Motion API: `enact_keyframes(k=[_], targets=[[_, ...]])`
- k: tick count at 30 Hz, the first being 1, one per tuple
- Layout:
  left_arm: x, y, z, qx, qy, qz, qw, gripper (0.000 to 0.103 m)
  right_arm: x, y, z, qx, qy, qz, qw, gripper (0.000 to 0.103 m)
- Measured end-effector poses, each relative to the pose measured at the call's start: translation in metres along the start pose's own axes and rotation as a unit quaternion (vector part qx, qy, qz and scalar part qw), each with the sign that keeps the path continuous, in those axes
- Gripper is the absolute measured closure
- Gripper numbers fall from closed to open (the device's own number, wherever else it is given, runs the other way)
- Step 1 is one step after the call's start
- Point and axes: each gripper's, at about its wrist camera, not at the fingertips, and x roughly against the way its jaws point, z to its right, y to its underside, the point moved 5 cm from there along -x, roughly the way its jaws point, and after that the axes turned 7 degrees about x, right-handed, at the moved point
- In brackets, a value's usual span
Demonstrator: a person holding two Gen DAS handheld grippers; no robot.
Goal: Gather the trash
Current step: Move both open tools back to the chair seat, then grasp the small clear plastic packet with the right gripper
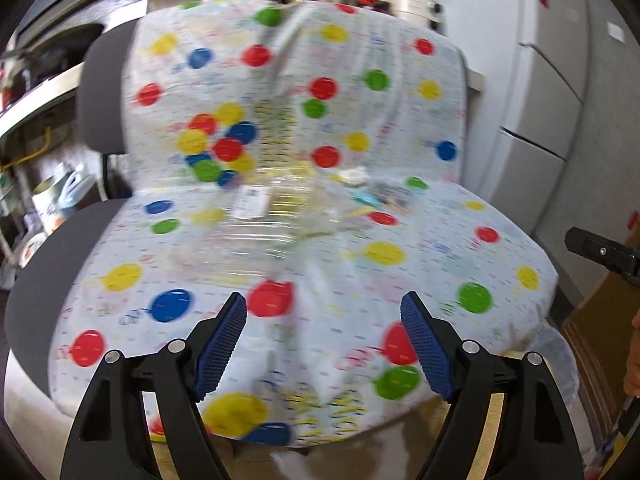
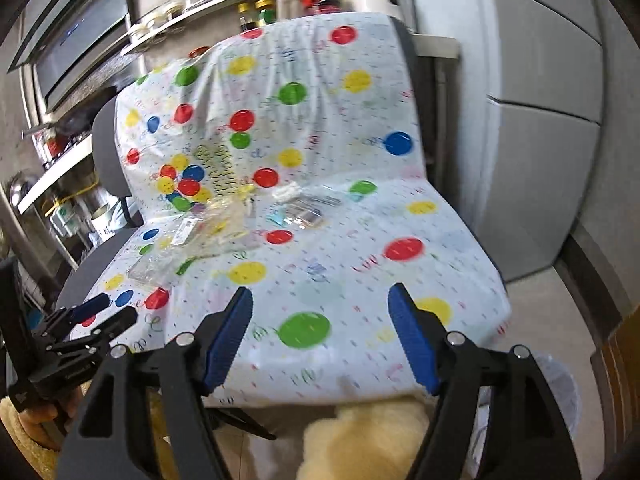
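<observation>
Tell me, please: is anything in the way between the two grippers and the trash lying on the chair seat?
Nothing visible. Both the left gripper and right gripper are open and empty, with only bare balloon-print cover between them and the clear plastic wrapper and small scraps.

Home kitchen: fridge (image 2: 540, 152), shelves of jars (image 2: 256, 10)

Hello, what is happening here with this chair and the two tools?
A person holds a gripper in each hand in front of a chair covered with a balloon-print cloth. Litter lies on the seat: a clear plastic wrapper and some small scraps near the backrest. The left gripper and the right gripper both have open jaws and hold nothing. No trash is picked up yet.
</observation>
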Motion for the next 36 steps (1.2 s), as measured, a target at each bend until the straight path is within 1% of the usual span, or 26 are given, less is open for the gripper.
enact_keyframes(k=[5,8,11,13,14,16,18,19,20,22,24,29,31,34,36], targets=[[0.0,-0.015,-0.03,0.022,-0.03,0.008,0.9993,0.023,-0.019,-0.014,-0.008,0.012,-0.007,-0.001,1.0,0.034],[-0.003,-0.025,-0.046,0.032,-0.047,0.011,0.9984,0.023,-0.039,-0.021,-0.01,0.013,-0.014,-0.015,1.0,0.034],[-0.009,-0.037,-0.059,0.043,-0.058,0.014,0.9973,0.023,-0.062,-0.031,-0.012,0.017,-0.008,-0.023,1.0,0.033],[-0.015,-0.044,-0.064,0.048,-0.065,0.015,0.9967,0.023,-0.082,-0.038,-0.012,0.019,-0.008,-0.027,0.999,0.024],[-0.018,-0.047,-0.067,0.049,-0.068,0.015,0.9964,0.023,-0.09,-0.041,-0.013,0.021,-0.008,-0.03,0.999,0.022],[-0.027,-0.053,-0.071,0.05,-0.074,0.012,0.9959,0.023,-0.116,-0.044,-0.015,0.029,-0.01,-0.051,0.998,0.015],[-0.036,-0.057,-0.074,0.054,-0.075,0.009,0.9957,0.023,-0.142,-0.047,-0.018,0.036,-0.011,-0.072,0.997,0.012],[-0.042,-0.06,-0.076,0.056,-0.074,0.006,0.9956,0.023,-0.156,-0.048,-0.019,0.039,-0.011,-0.082,0.996,0.008],[-0.046,-0.061,-0.077,0.057,-0.075,0.004,0.9956,0.023,-0.17,-0.049,-0.019,0.04,-0.009,-0.093,0.995,0.007],[-0.054,-0.065,-0.078,0.057,-0.077,0.002,0.9954,0.023,-0.191,-0.052,-0.019,0.035,-0.002,-0.105,0.994,0.006],[-0.063,-0.07,-0.081,0.058,-0.08,0.001,0.9951,0.023,-0.214,-0.057,-0.014,0.015,0.007,-0.115,0.993,0.006],[-0.077,-0.08,-0.09,0.067,-0.088,0.003,0.9939,0.023,-0.258,-0.065,-0.001,-0.054,0.024,-0.143,0.988,0.006],[-0.081,-0.083,-0.095,0.078,-0.088,0.003,0.993,0.023,-0.269,-0.068,-0.001,-0.055,0.03,-0.147,0.987,0.006],[-0.086,-0.084,-0.098,0.081,-0.091,0.003,0.9926,0.023,-0.282,-0.071,-0.005,-0.029,0.053,-0.149,0.987,0.006],[-0.088,-0.083,-0.1,0.08,-0.093,0.0,0.9925,0.023,-0.289,-0.071,-0.007,-0.02,0.056,-0.151,0.987,0.006]])
